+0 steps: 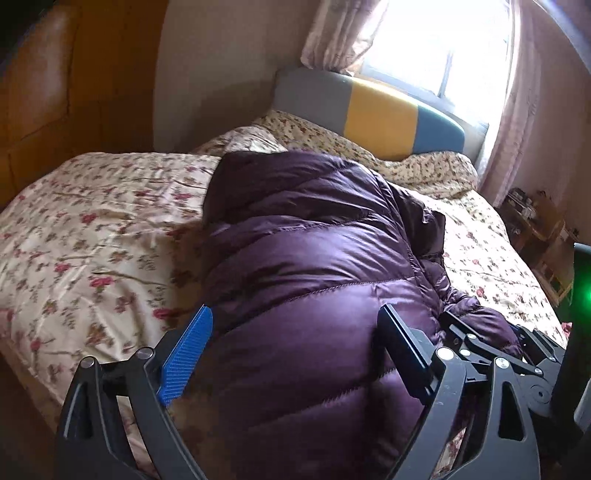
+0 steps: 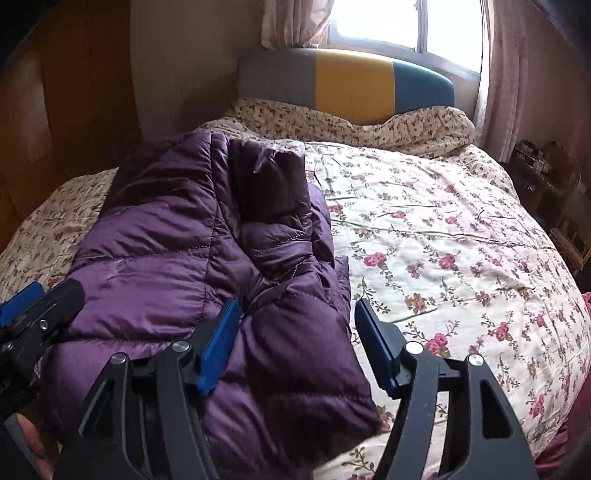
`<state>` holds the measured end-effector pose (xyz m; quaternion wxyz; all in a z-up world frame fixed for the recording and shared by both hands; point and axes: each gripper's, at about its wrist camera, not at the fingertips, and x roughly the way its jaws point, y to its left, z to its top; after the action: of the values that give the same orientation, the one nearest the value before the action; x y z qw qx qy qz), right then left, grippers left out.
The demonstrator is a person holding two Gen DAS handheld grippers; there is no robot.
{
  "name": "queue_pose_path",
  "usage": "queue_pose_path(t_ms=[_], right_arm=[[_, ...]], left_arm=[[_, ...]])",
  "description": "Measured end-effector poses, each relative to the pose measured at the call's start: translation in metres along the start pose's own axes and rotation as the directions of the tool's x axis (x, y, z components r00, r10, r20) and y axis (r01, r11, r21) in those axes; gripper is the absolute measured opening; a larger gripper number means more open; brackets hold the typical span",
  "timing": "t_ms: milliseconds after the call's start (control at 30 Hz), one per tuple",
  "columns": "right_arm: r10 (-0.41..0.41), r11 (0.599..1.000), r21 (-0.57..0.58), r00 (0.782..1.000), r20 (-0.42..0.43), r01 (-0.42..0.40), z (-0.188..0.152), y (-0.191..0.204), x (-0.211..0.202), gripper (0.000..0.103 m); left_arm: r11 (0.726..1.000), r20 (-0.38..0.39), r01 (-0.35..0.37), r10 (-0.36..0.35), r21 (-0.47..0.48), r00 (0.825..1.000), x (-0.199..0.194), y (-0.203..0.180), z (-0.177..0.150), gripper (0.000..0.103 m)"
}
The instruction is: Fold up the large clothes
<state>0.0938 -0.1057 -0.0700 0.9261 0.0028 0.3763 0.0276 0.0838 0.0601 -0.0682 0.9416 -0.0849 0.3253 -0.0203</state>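
Both jaws wide, gripping nothing — left gripper [image 1: 295, 350] and right gripper [image 2: 295, 345] straddle the glossy purple quilted down jacket [image 2: 207, 258] — pinch near hem corners deep, lift evenly.

Purple quilted down jacket [image 2: 177, 258] lying folded, puffy, on floral bedspread [image 2: 443, 240]

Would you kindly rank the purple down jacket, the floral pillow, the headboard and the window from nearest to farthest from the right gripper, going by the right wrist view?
1. Purple down jacket: under the right gripper, left of centre.
2. Floral pillow: across the bed, against the headboard.
3. Headboard: directly behind the pillow.
4. Window: above and behind the headboard.
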Motion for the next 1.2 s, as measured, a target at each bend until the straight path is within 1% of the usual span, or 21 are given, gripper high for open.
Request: queue_pose_path(t_ms=[33, 200, 300, 367, 533, 633, 733, 867, 1000, 1100, 1200], right_arm=[[0.001, 1.000, -0.005, 1.000, 0.005, -0.001, 0.000, 0.001, -0.005, 0.067], [-0.013, 1.000, -0.021, 1.000, 0.018, 0.013, 0.000, 0.004, -0.025, 0.074], [-0.043, 0.999, -0.025, 0.999, 0.006, 0.044, -0.002, 0.007, -0.035, 0.078], [-0.059, 0.998, -0.019, 0.998, -0.010, 0.059, -0.004, 0.009, -0.042, 0.080], [-0.076, 0.997, -0.028, 0.997, -0.021, 0.075, -0.009, 0.014, -0.056, 0.085], [-0.118, 0.991, -0.055, 0.993, -0.003, 0.118, -0.013, 0.017, -0.063, 0.089], [-0.127, 0.987, -0.097, 0.992, 0.016, 0.128, -0.019, 0.025, -0.068, 0.093], [-0.119, 0.983, -0.138, 0.992, 0.036, 0.123, -0.022, 0.032, -0.073, 0.093], [-0.112, 0.983, -0.144, 0.993, 0.036, 0.116, -0.021, 0.034, -0.073, 0.093], [-0.115, 0.983, -0.140, 0.993, 0.035, 0.119, -0.021, 0.033, -0.073, 0.094], [-0.129, 0.981, -0.138, 0.991, 0.041, 0.133, -0.020, 0.031, -0.074, 0.095]], left_arm=[[1.000, 0.005, -0.013, 0.013, -0.006, 1.000, -0.005, 0.002, -0.001, 0.092], [0.998, 0.022, -0.052, 0.053, -0.026, 0.998, -0.024, 0.008, -0.004, 0.096], [0.996, 0.023, -0.079, 0.080, -0.031, 0.997, -0.032, 0.009, -0.006, 0.096], [0.994, 0.024, -0.104, 0.104, -0.028, 0.994, -0.037, 0.008, -0.008, 0.099], [0.990, 0.027, -0.143, 0.143, -0.014, 0.989, -0.048, 0.005, -0.010, 0.099], [0.986, 0.022, -0.166, 0.166, -0.014, 0.986, -0.053, 0.006, -0.012, 0.099], [0.984, 0.018, -0.177, 0.177, -0.023, 0.984, -0.056, 0.009, -0.014, 0.099], [0.980, 0.016, -0.199, 0.199, -0.011, 0.980, -0.059, 0.010, -0.017, 0.099], [0.975, 0.024, -0.222, 0.222, 0.004, 0.975, -0.062, 0.009, -0.018, 0.099], [0.977, 0.018, -0.215, 0.215, -0.007, 0.976, -0.062, 0.010, -0.019, 0.099], [0.974, 0.014, -0.226, 0.226, -0.004, 0.974, -0.061, 0.007, -0.019, 0.099]])
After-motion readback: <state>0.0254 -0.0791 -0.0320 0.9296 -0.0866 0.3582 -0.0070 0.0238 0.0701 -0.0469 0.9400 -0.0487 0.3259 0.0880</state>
